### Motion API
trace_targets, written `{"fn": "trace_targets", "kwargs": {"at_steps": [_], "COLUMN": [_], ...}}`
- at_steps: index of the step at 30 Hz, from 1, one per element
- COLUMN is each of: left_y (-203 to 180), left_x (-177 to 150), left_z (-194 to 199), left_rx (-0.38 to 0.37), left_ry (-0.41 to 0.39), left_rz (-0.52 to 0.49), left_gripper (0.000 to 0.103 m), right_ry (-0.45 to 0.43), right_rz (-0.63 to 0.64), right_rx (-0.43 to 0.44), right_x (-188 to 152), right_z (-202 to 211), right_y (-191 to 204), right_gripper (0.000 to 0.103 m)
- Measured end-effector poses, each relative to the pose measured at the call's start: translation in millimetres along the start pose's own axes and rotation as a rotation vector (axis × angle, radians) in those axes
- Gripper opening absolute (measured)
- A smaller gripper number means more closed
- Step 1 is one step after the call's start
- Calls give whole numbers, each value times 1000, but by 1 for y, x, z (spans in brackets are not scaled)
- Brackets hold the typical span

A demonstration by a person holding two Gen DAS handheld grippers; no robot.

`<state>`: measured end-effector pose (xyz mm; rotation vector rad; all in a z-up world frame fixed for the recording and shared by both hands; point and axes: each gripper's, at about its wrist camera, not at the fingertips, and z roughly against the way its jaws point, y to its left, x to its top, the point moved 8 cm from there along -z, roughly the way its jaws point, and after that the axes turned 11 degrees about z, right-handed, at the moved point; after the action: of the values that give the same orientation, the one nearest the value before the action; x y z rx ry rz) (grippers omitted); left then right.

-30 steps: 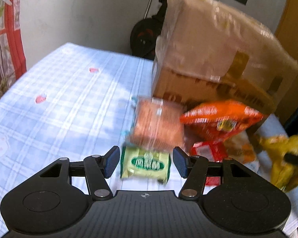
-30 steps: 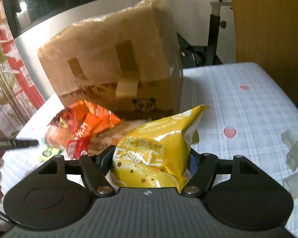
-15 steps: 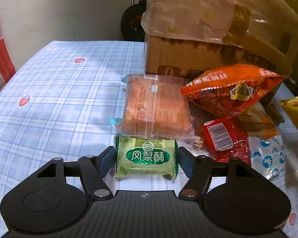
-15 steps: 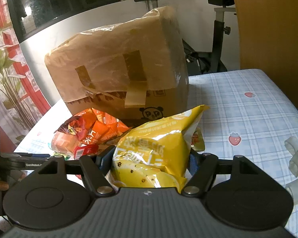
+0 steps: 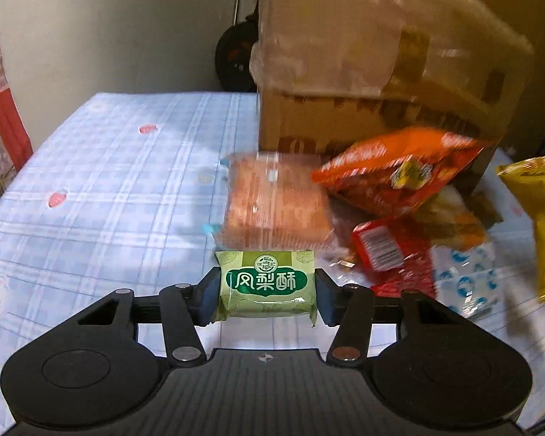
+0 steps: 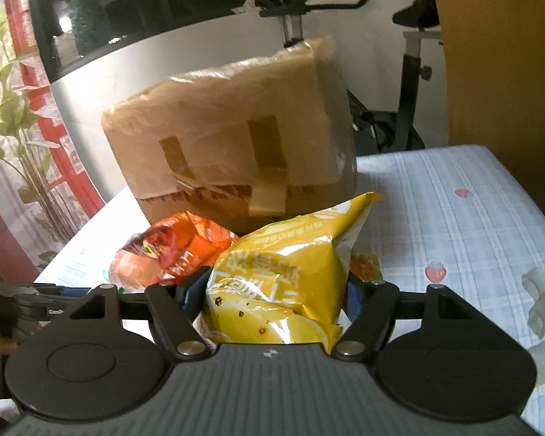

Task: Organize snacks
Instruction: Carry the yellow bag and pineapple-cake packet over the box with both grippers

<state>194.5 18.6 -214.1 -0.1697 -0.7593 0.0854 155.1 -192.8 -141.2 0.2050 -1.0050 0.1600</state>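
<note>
Two grippers, each pinched on a snack, cardboard box ahead of both.

Left wrist: left gripper clamped on green pastry packet, long axis crosswise between fingers; cardboard box ahead and right, beyond the loose pile.
Right wrist: right gripper squeezed on yellow chip bag, standing upright; cardboard box straight ahead, seemingly nearer this hand.

Glossy crinkly foil on the yellow chip bag. Shiny plastic wrap on the green pastry pack. Matt black plastic gripper bodies, ribbed. Brown cardboard box under cloudy plastic film. Soft checked cloth tablecloth.
</note>
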Motion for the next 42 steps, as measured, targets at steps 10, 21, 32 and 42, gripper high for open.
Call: {"fn": "trace_targets", "kwargs": {"at_steps": [10, 21, 32, 42], "left_y": [-21, -65, -110, -115], "left_x": [56, 165, 254, 265], "left_z": [70, 95, 53, 15], "left_rx": [-67, -173, -163, -83], "left_ry": [-184, -375, -422, -371], "left_rz": [-20, -63, -75, -112], "left_gripper": [56, 56, 56, 56], "right_ry": [-176, -350, -348, -193], "right_rz": [55, 163, 202, 184], "right_rx": [52, 50, -55, -101], "right_x": [61, 174, 237, 216], "right_z": [36, 32, -52, -106], "right_y": [20, 13, -26, -44], "right_gripper": [73, 73, 73, 73]}}
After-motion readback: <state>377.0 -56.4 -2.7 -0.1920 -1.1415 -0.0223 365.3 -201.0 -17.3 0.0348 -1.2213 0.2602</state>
